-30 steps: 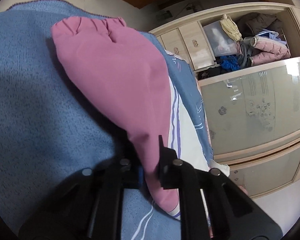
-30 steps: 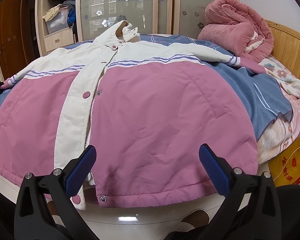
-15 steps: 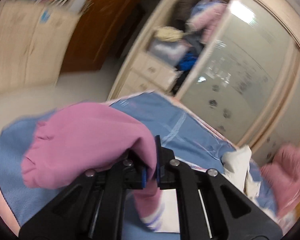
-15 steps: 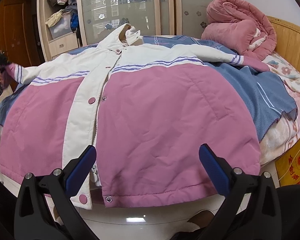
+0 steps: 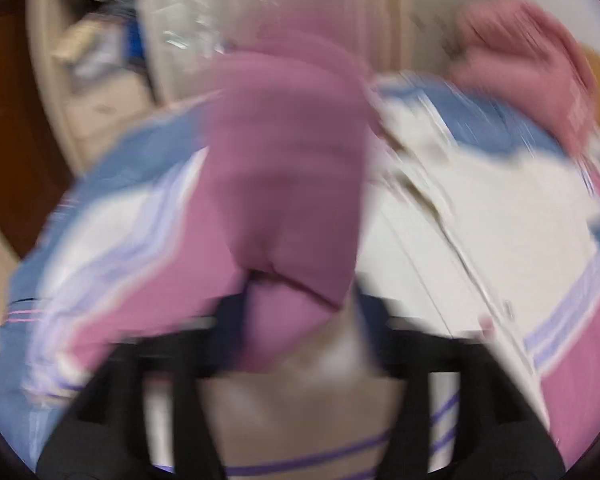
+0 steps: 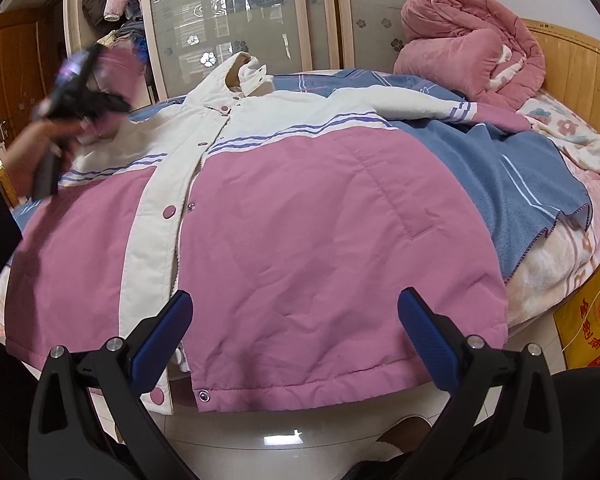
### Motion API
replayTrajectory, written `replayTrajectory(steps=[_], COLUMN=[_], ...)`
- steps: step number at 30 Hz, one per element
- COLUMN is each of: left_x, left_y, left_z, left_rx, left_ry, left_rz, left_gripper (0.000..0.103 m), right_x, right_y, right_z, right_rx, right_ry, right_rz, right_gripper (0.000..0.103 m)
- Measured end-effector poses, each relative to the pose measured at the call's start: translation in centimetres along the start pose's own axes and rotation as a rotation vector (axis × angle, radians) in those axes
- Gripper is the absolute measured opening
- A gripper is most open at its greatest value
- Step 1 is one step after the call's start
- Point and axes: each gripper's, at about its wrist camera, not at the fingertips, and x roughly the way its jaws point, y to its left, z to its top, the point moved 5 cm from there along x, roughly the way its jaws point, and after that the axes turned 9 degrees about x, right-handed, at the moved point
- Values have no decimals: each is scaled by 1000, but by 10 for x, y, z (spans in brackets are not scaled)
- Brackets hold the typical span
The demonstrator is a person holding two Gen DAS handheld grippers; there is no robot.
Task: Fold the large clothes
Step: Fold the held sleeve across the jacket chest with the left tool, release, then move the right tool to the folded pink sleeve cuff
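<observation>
A large pink and white jacket (image 6: pixel 300 232) lies front-up on the bed, hood at the far end. My left gripper (image 5: pixel 296 304) is shut on the jacket's pink left sleeve cuff (image 5: pixel 284 184) and holds it up over the jacket's white chest; this view is blurred. The left gripper also shows in the right wrist view (image 6: pixel 76 96), raised at the jacket's left shoulder. My right gripper (image 6: pixel 292 336) is open and empty, just short of the jacket's bottom hem. The right sleeve (image 6: pixel 440 108) lies stretched out to the right.
A blue blanket (image 6: pixel 520 168) covers the bed under the jacket. A rolled pink quilt (image 6: pixel 472 44) sits at the wooden headboard (image 6: pixel 580 68). A wardrobe with glass doors (image 6: pixel 240 12) stands behind the bed. A yellow bag (image 6: pixel 592 320) is at the bed's right.
My left gripper has lifted the sleeve cuff off the bed's left side and swung it up and in over the jacket. The right gripper has stayed open and has barely moved.
</observation>
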Motion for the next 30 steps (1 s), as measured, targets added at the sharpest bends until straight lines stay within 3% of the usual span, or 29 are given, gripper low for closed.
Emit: replayTrajectory(steps=[4,6,8,12,14,17,24,30], left_x=[-3,-31,-64,-137,-164,-197,-213,-224], left_y=[-42,-53,-53,-42,-46,-56,-85,-95], left_z=[-17,-24,-33,-45,-60,-98,-177,-187], left_rx=[92,77,36,-109,-139,-179,-229,-197], left_ry=[2,-56,-110,-237,-258,-260,-143,-167], left_rz=[-40,-74,-88,19,26,110,84,62], left_gripper=[85,92,93,101,101,101,101,101], right_x=[-1,-2,-4,-4,-4,-2,1,7], right_y=[-1,0,1,1,-1,-2,4,8], right_z=[2,4,6,6,6,6,5,1], right_rx=[8,16,20,20,25,31,9,-21], right_ry=[4,1,-2,-3,-4,-3,-27,-38], right_rz=[10,21,28,35,33,29,29,7], right_gripper=[102,102,102,102,102,102,102,102])
